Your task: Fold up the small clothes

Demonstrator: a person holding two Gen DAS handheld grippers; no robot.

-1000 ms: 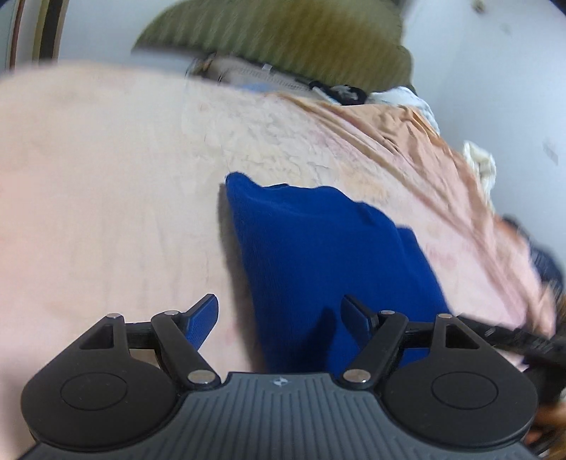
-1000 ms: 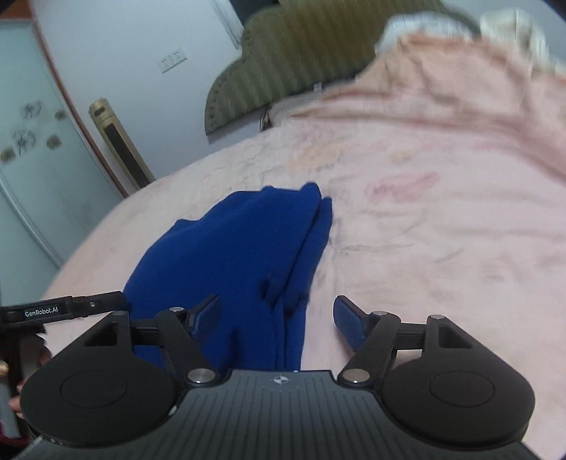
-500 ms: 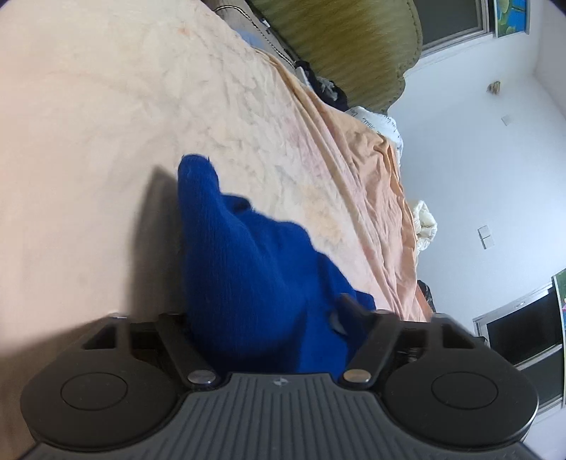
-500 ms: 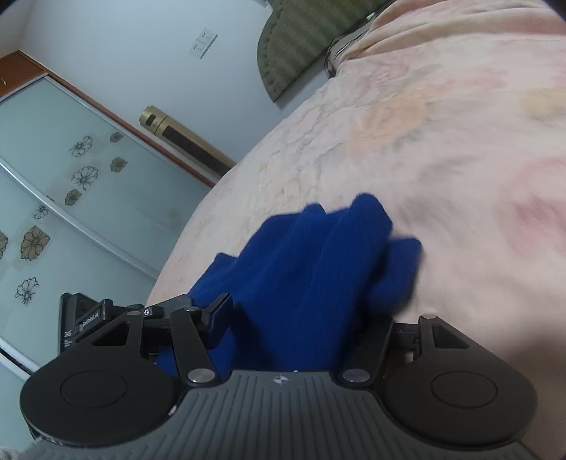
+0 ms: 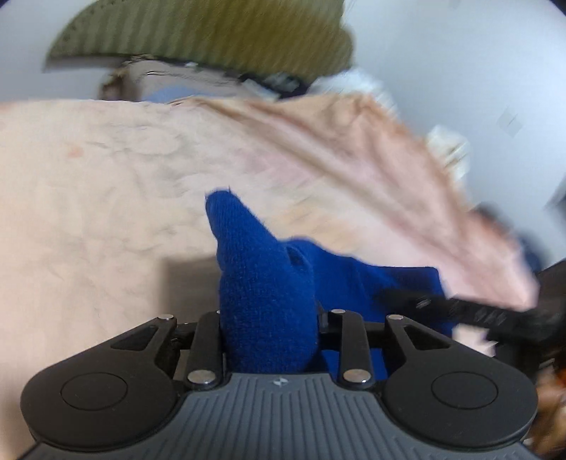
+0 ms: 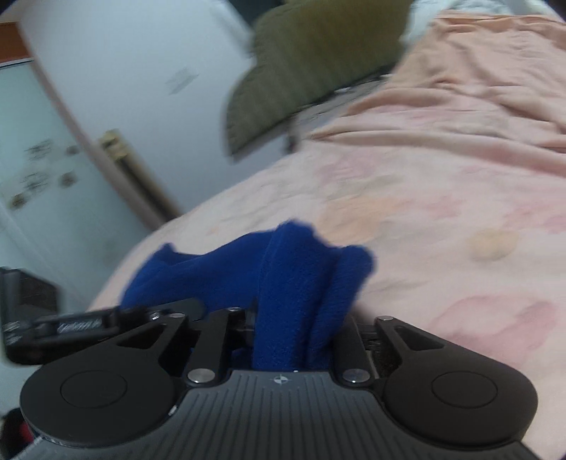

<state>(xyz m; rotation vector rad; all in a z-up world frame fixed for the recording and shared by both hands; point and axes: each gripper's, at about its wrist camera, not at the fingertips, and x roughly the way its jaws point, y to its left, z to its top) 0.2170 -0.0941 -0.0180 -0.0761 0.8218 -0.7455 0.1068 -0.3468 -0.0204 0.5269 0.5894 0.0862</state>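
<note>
Bed with pink sheet [image 5: 106,198], olive headboard [image 5: 212,32] at far end. Left gripper [image 5: 269,318]: jaws have just been closing, now clenched on a bunched end of the blue knit garment [image 5: 261,290], lifted off the sheet near the bed's front edge. Right gripper [image 6: 293,325]: the same, jaws just closed and grasping the other end. Knit looks soft, light and limp, so it'll sag between grips. Best held at corners or hems, not mid-panel.

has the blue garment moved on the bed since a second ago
Yes. The blue garment, flat on the pink bedspread before, is now bunched up off it between both grippers' fingers.
</note>
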